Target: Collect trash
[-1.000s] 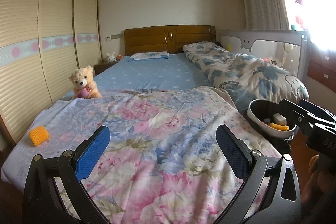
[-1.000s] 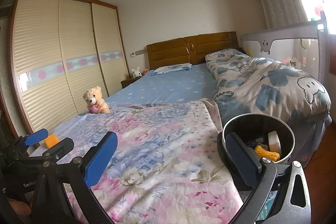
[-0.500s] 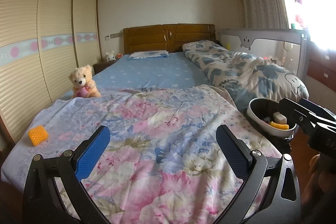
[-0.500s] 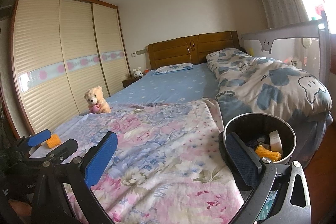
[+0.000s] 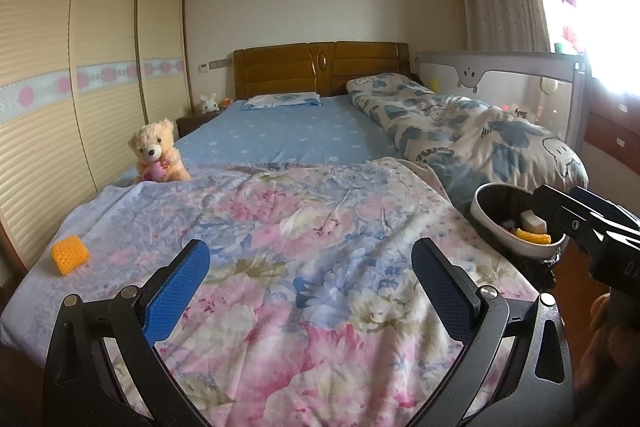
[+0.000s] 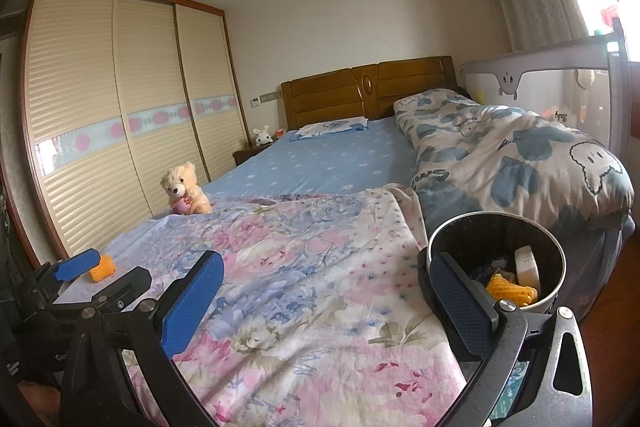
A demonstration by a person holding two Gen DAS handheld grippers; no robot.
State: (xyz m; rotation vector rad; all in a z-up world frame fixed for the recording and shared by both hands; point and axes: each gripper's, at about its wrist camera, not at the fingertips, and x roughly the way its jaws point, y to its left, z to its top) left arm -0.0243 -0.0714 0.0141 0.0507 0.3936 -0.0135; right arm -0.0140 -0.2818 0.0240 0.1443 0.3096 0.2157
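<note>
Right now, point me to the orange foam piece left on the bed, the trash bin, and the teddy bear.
orange foam piece (image 5: 69, 253): left wrist view, middle of its top face.
trash bin (image 6: 460, 223): right wrist view, far-left rim.
teddy bear (image 5: 154, 147): left wrist view, its face.

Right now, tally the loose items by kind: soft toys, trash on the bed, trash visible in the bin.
Soft toys: 2, teddy bear and white bunny
Trash on bed: 1, orange mesh piece
Trash visible in bin: 2, orange piece, white piece; more may be hidden
Total: 5
</note>
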